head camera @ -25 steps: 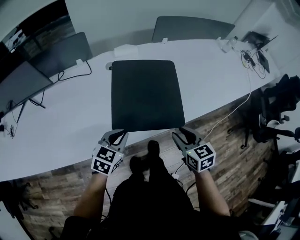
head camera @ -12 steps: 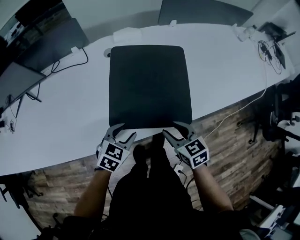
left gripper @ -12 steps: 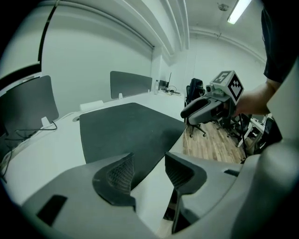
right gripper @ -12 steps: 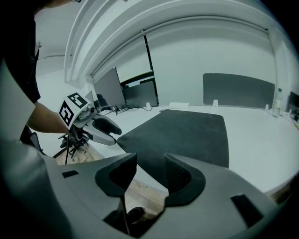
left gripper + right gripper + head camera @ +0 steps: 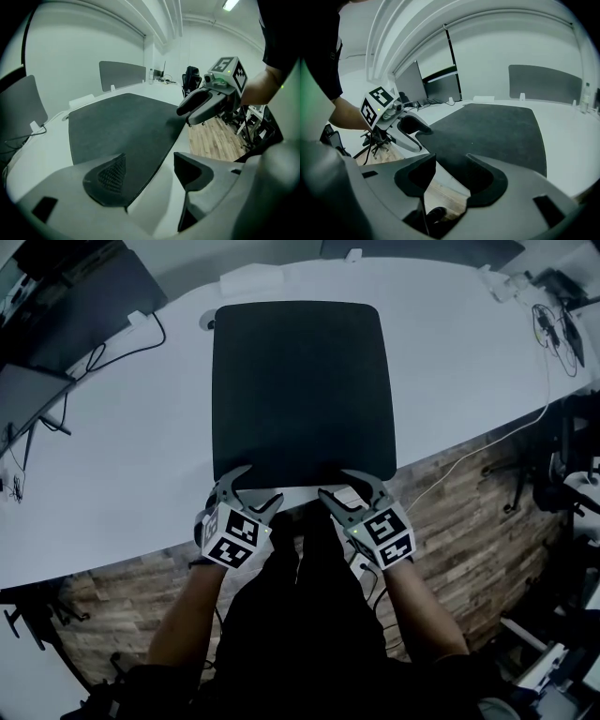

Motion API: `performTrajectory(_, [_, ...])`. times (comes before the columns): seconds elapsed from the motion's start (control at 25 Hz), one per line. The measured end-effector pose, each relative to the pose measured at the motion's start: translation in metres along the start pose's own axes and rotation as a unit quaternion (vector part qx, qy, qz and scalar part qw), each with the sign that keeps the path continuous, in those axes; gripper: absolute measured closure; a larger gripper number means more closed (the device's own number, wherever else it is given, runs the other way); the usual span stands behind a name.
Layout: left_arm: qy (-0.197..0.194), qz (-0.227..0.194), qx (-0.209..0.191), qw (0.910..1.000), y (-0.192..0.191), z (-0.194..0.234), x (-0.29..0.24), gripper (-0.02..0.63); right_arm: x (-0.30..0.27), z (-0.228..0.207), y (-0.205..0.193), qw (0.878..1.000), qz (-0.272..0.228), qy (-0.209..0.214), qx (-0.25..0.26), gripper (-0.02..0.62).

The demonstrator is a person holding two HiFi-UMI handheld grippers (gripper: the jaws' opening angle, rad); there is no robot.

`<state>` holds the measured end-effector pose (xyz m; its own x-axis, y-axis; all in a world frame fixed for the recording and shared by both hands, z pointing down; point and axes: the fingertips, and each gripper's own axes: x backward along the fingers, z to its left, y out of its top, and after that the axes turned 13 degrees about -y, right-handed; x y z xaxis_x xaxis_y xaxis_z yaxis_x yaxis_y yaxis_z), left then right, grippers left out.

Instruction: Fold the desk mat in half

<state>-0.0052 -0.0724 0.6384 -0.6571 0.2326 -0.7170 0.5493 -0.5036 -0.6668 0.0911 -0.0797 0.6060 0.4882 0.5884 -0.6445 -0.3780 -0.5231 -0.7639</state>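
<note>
The left gripper (image 5: 251,491) and right gripper (image 5: 348,489) sit at the table's (image 5: 122,474) near rim, each with its 2 fingers opening wide and pressing on nothing. The desk mat (image 5: 300,390) lies flat, its near edge between the left fingers, stretching away beyond both.

Monitor (image 5: 89,296) cut by top edge; desk mat (image 5: 300,390) near corners partly under fingers (image 5: 228,484).

The plain dark charcoal rectangular desk mat (image 5: 300,390) shows no pattern. The curved table top (image 5: 122,484) around it is smooth white. At 4 and 8 o'clock the plank floor (image 5: 469,512) is brown with wood grain. The flat screens (image 5: 94,292) at 10 o'clock are black. A thin cable (image 5: 487,442) at 3 o'clock is white. The person's clothing (image 5: 300,634) at 6 o'clock is black.
</note>
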Motion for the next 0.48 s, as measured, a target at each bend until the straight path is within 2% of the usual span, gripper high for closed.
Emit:
performTrajectory(0.28, [-0.004, 0.010, -0.016, 0.9998, -0.001, 0.005, -0.005, 0.295, -0.001, 0.001, -0.002, 1.000, 0.000, -0.004, -0.010, 0.393])
performTrajectory(0.48, [-0.001, 0.023, -0.014, 0.9996, -0.004, 0.012, -0.011, 0.259, 0.003, -0.003, -0.003, 1.000, 0.000, -0.010, -0.018, 0.393])
